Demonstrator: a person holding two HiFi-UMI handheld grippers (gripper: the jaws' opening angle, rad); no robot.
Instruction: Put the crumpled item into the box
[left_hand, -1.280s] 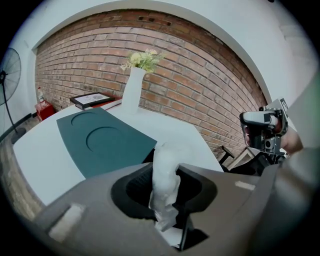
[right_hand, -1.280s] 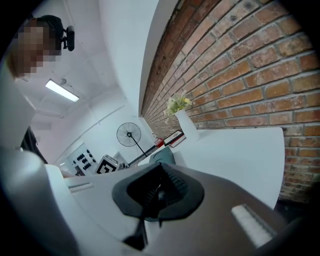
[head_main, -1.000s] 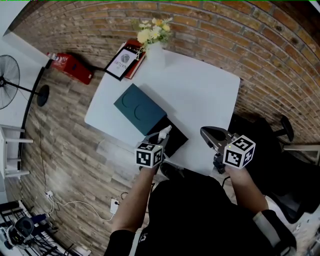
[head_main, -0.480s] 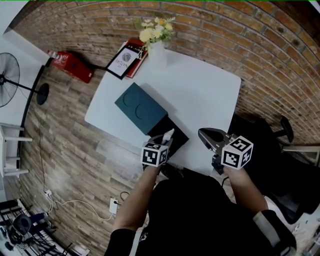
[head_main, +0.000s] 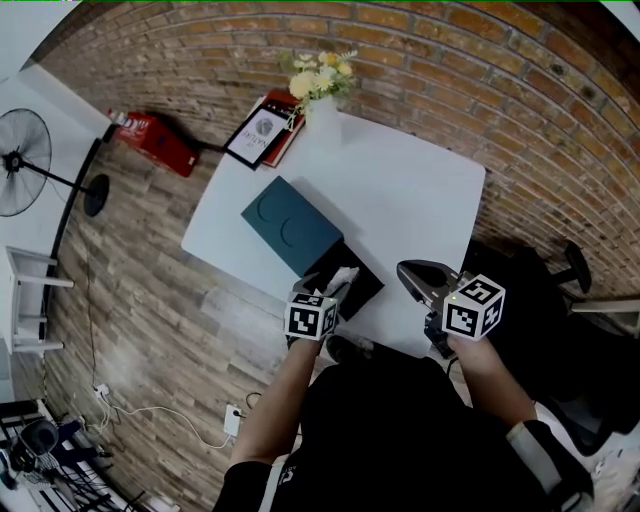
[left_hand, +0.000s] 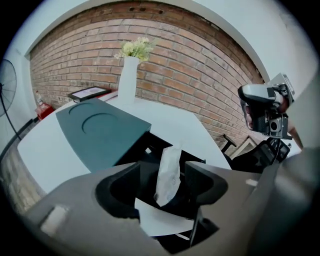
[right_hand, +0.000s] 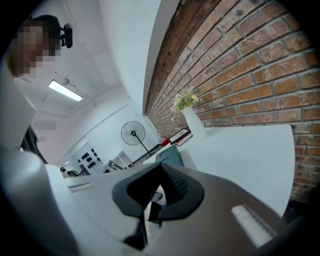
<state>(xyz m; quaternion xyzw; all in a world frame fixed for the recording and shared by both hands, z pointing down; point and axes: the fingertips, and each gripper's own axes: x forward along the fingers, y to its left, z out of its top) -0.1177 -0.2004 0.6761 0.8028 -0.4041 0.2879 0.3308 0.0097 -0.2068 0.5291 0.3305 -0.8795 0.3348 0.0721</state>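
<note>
Head view: the left gripper (head_main: 331, 290) is right over the near edge of the white tabletop (head_main: 410, 190), above an open black box (head_main: 362, 291). A crumpled white tissue (head_main: 343, 276) pokes up at its tip, over the box. A teal lid (head_main: 292, 225) lies just behind the box, touching it. The right gripper (head_main: 406, 270) hangs over the tabletop off to the side, apart from the box. At the far edge there's a white vase of flowers (head_main: 322, 95) with a framed card (head_main: 262, 133) next to it, and on the floor a red fire extinguisher (head_main: 158, 145) and a standing fan (head_main: 28, 165).

Left gripper view: the left gripper (left_hand: 165, 173) has its fingers (left_hand: 206, 183) wide apart and opening. The crumpled white tissue (left_hand: 168, 170) stands upright between them with a gap on each side, so nothing is pressing on it. Its lower end is down in the mouth of the black box (left_hand: 150, 150), just above a white sheet (left_hand: 162, 223) lying inside; can't tell if it touches the sheet. The teal lid (left_hand: 100, 131) sits to the left.

Right gripper view: the right gripper (right_hand: 162, 168) has its fingers (right_hand: 183, 188) brought together at the tips, with nothing held. Beyond them are the tabletop (right_hand: 240, 150), vase (right_hand: 192, 121) and fan (right_hand: 132, 134).
</note>
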